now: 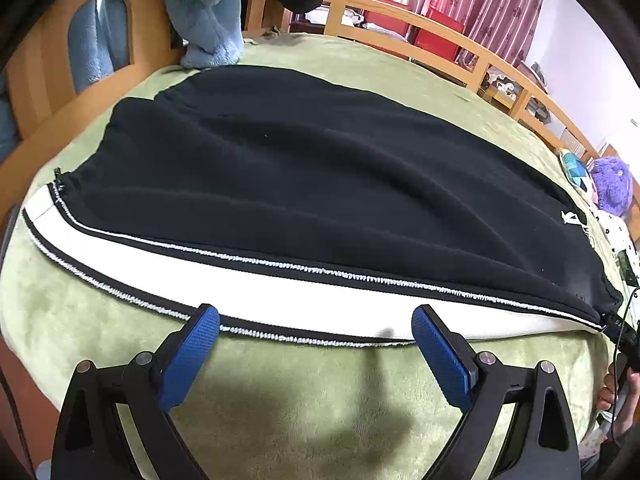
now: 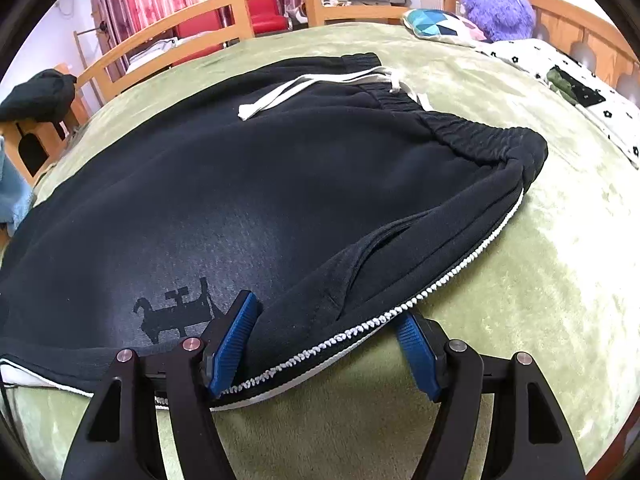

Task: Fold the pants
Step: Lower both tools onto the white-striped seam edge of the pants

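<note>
Black pants (image 1: 280,184) with a white side stripe (image 1: 280,292) lie flat across a green blanket. My left gripper (image 1: 316,314) is open over the near striped edge, with a blue pad (image 1: 196,344) on either side and nothing between them. In the right wrist view the pants (image 2: 240,184) show an elastic waistband (image 2: 480,140) and a white drawstring (image 2: 304,88) at the far end. My right gripper (image 2: 324,326) straddles the zigzag-stitched side seam near the pocket. Its jaws stand wide with the fabric edge between them, and I see no pinch.
The green blanket (image 2: 520,280) covers a bed with a wooden rail (image 2: 200,4). A purple plush toy (image 2: 500,4), a patterned cushion (image 2: 436,24) and a flowered white cloth (image 2: 560,76) lie at the far right. A light blue fleece (image 1: 208,8) hangs at the far left.
</note>
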Demonstrator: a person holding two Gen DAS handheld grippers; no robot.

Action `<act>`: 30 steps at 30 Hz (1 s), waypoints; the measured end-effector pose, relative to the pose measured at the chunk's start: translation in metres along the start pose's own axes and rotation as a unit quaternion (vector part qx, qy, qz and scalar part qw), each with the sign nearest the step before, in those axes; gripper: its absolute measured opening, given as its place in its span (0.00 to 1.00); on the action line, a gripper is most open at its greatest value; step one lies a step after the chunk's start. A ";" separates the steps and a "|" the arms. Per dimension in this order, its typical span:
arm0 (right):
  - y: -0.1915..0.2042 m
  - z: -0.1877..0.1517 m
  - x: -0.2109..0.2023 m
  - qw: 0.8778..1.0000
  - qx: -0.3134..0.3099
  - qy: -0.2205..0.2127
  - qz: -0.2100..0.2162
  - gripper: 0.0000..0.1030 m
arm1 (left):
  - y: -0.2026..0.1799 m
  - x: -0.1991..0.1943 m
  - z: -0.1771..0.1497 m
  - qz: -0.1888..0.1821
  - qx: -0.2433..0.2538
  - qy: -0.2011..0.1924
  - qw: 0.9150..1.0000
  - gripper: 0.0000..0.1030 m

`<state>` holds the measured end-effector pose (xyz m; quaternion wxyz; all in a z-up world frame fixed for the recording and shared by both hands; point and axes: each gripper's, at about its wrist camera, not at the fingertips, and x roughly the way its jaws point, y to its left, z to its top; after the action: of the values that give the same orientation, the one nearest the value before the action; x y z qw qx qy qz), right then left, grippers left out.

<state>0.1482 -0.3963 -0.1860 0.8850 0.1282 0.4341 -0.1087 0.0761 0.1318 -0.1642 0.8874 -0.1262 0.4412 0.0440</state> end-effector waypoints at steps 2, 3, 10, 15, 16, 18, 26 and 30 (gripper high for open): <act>-0.005 0.001 -0.002 0.999 0.026 -0.010 0.016 0.70 | 0.000 0.001 -0.001 0.006 0.002 -0.004 1.000 0.94; -0.006 0.001 -0.002 0.999 0.033 -0.013 0.017 0.72 | 0.000 0.002 -0.001 0.010 0.001 -0.005 1.000 0.94; -0.005 0.011 0.016 0.998 0.058 -0.003 0.021 0.80 | 0.007 0.009 -0.004 0.029 -0.018 0.002 0.999 0.94; 0.004 0.017 0.027 0.998 0.055 -0.009 0.010 0.87 | 0.019 0.008 -0.004 0.041 -0.038 0.002 0.998 0.95; 0.005 0.017 0.028 0.998 0.055 -0.012 0.009 0.87 | 0.024 0.008 -0.003 0.042 -0.049 0.001 0.998 0.95; 0.005 0.018 0.029 0.998 0.058 -0.017 0.003 0.80 | 0.032 0.009 -0.002 0.041 -0.069 -0.001 0.997 0.95; 0.001 0.017 0.021 0.999 0.043 -0.032 -0.004 0.28 | 0.050 0.032 0.007 0.064 -0.149 0.023 0.987 0.95; -0.005 0.006 0.006 0.998 0.049 -0.042 0.007 0.22 | 0.056 0.045 0.019 0.064 -0.191 0.018 0.979 0.94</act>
<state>0.1548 -0.4029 -0.1884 0.8958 0.1697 0.3899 -0.1292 0.1076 0.1896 -0.1991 0.8344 -0.2655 0.4474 0.1821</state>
